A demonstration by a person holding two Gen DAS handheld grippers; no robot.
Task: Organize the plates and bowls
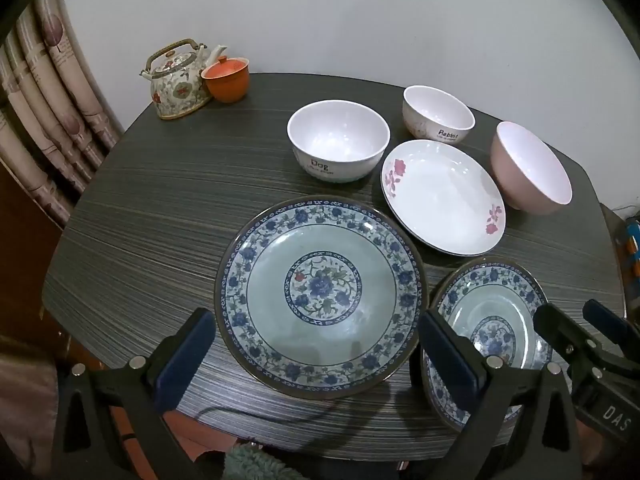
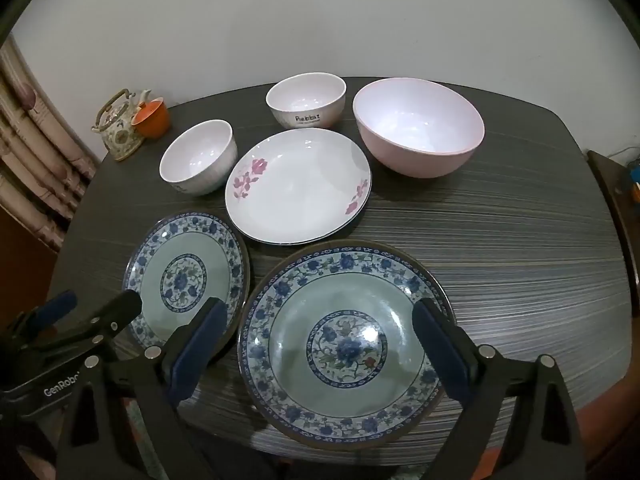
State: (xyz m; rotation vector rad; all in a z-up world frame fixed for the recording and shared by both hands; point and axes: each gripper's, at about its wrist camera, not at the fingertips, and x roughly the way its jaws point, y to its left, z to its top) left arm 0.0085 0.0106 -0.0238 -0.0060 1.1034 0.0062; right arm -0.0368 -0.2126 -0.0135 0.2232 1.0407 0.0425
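Two blue-flowered plates lie side by side near the table's front edge. My left gripper hangs open above the left blue plate, a finger on each side of it, touching nothing. My right gripper is open in the same way over the right blue plate. Behind them lies a white plate with pink flowers. Three bowls stand further back: a white "Dog" bowl, a white "Rabbit" bowl and a pink bowl.
The dark striped table stands against a pale wall. A flowered teapot and an orange lidded cup sit at its back left corner. Patterned curtains hang to the left. A green fuzzy sleeve shows below.
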